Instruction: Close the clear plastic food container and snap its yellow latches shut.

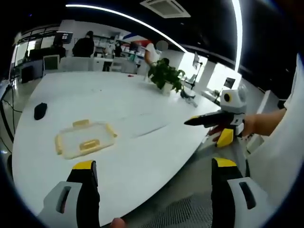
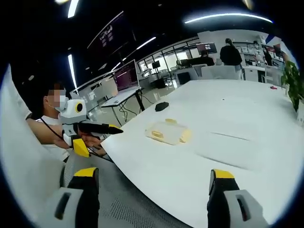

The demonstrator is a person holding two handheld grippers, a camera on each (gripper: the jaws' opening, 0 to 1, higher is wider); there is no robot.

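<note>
A clear food container [image 1: 85, 138] with yellow latches [image 1: 89, 145] sits left of centre on the white table [image 1: 142, 156]; the left gripper [image 1: 154, 173] and right gripper [image 2: 152, 183] hover short of it, jaws apart and empty.

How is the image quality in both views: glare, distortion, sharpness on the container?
Left gripper view: strong fisheye bending, the ceiling light strips curve; the container is soft but readable on the white table. Right gripper view: same bending, bright windows wash out, and the container is small and blurry.
</note>
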